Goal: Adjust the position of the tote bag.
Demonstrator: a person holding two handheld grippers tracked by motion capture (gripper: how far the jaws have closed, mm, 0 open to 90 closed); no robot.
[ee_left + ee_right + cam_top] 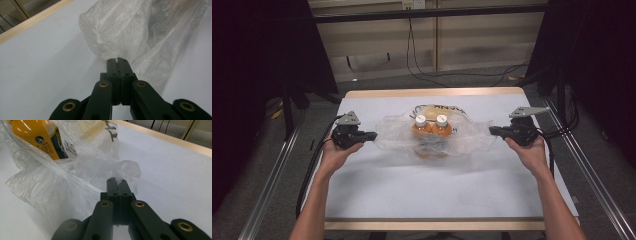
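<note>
A clear plastic bag (pixel 467 136) lies spread on the white table (pixel 422 190), with two orange bottles (pixel 431 131) with white caps standing side by side inside it. My left gripper (pixel 373 135) is at the bag's left edge, its jaws shut on a fold of the plastic bag (pixel 117 37). At the right edge my right gripper (pixel 492 130) is shut on another fold of the plastic bag (pixel 82 177). One orange bottle (pixel 37 137) shows through the film in the right gripper view.
The table has a wooden rim (pixel 432 92) at the far side. Cables (pixel 447 72) run over the floor behind it. Metal rails (pixel 267 185) flank the table, and dark curtains hang at both sides.
</note>
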